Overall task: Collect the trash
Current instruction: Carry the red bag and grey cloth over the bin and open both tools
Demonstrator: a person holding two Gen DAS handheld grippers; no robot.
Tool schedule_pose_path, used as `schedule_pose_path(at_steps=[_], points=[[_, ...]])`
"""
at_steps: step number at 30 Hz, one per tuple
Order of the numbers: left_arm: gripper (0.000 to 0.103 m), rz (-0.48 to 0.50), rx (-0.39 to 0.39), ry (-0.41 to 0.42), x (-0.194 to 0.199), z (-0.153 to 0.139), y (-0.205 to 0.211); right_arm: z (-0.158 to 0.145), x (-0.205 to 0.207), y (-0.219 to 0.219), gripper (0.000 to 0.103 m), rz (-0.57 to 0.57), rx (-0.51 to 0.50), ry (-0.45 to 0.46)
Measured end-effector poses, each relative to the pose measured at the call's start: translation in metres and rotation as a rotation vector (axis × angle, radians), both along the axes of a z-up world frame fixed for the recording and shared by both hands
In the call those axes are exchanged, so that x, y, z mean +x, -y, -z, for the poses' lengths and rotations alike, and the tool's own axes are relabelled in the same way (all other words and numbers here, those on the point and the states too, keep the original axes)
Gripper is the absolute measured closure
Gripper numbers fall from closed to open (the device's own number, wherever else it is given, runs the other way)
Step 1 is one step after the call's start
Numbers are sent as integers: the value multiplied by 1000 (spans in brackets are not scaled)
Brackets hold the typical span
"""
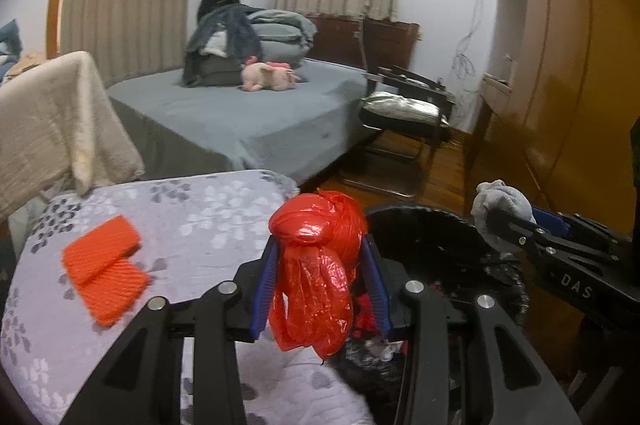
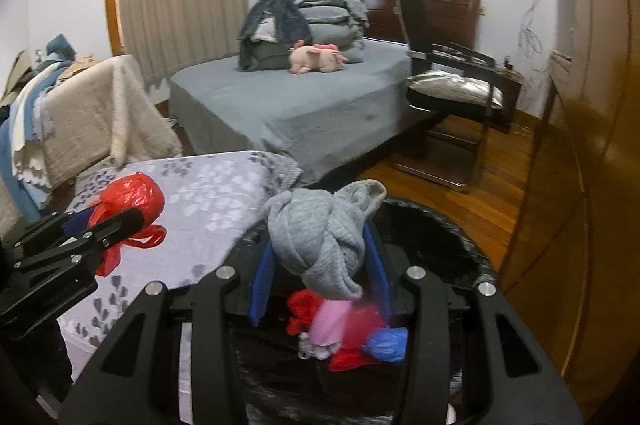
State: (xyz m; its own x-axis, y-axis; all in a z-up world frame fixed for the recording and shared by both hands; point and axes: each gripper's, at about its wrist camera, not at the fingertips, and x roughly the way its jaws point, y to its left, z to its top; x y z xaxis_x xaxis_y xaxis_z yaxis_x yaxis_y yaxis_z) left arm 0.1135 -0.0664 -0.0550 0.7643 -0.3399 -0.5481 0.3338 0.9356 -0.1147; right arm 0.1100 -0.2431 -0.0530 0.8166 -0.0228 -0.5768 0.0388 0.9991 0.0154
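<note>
My left gripper (image 1: 318,245) clenches a knotted red plastic bag (image 1: 316,265); my right gripper (image 2: 320,249) grasps a grey knotted sock (image 2: 320,237) above the black-lined trash bin (image 2: 440,245).

bin (image 2: 460,249) contents blurred, rim partly hidden

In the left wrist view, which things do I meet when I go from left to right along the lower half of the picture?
Orange blocks on the flowered cover → red plastic bag in the left gripper → black bin → grey cloth in the right gripper.
</note>
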Motion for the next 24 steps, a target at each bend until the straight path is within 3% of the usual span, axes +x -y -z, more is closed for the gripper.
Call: schedule_pose_path(at_steps=[14, 19, 21, 23, 24], points=[[62, 157, -10, -69, 26, 34, 73, 40, 4, 61, 61, 112, -29, -64], [61, 194, -7, -117, 40, 53, 93, 55, 10, 73, 48, 142, -22, -92], [53, 214, -20, -138, 44, 59, 96, 57, 10, 76, 40, 158, -23, -86], [35, 216, -35, -148, 47, 61, 94, 55, 8, 77, 33, 169, -21, -77], [33, 214, -36, -148, 47, 61, 94, 54, 7, 79, 27, 174, -20, -70]])
